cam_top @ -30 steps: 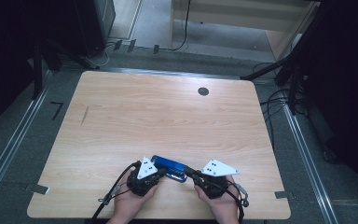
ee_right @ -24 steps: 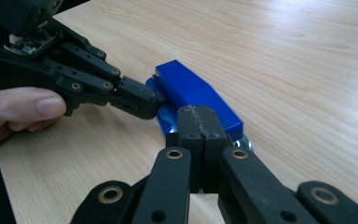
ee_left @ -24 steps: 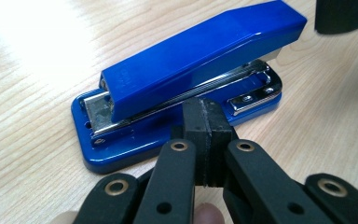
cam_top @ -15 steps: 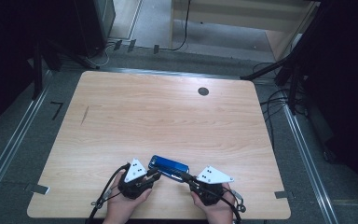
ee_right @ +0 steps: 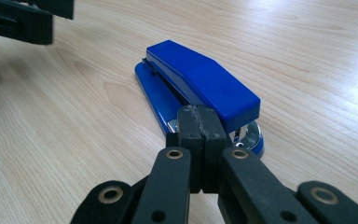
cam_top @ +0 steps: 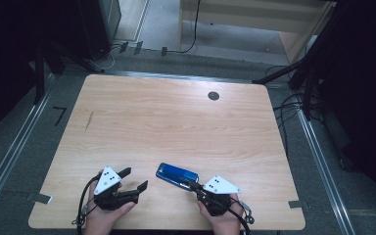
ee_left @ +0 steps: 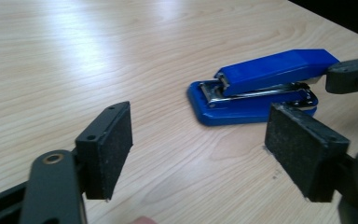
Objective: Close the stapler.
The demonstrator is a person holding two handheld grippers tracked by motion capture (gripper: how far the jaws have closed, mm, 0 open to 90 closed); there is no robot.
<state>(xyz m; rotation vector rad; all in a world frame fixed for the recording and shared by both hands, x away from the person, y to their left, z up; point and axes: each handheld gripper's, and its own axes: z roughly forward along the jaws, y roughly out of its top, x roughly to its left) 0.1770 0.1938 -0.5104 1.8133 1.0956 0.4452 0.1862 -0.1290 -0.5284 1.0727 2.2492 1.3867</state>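
1. A blue stapler (cam_top: pixel 177 175) lay flat on the light wooden table (cam_top: pixel 166 122), close to the near edge and a little right of its middle.
2. In the left gripper view the stapler's (ee_left: pixel 256 86) top arm stood slightly raised over its base, with the metal magazine visible between them.
3. The right gripper (cam_top: pixel 194 186) was at the stapler's rear end, near the table's near edge, held in a hand (cam_top: pixel 220 218) that came in from below.
4. In the right gripper view the right gripper's (ee_right: pixel 199 123) two black jaws were pressed together with no gap between the pads, their tips right at the stapler's (ee_right: pixel 200 84) hinge end; whether they pinched any part of it could not be told.
5. The left gripper (cam_top: pixel 133 179) was off to the left of the stapler and apart from it, also near the near edge, held in the other hand (cam_top: pixel 105 215).
6. Its jaws stood wide apart with bare table between the pads (ee_left: pixel 114 140), and nothing was held.
7. In the left gripper view the left gripper (ee_left: pixel 205 144) pointed towards the stapler, which lay beyond the jaw tips.
8. A small dark round fitting (cam_top: pixel 213 96) was set into the table near the far edge, towards the far right corner.
9. A thin dark mark (cam_top: pixel 89 120) showed on the wood near the left edge.
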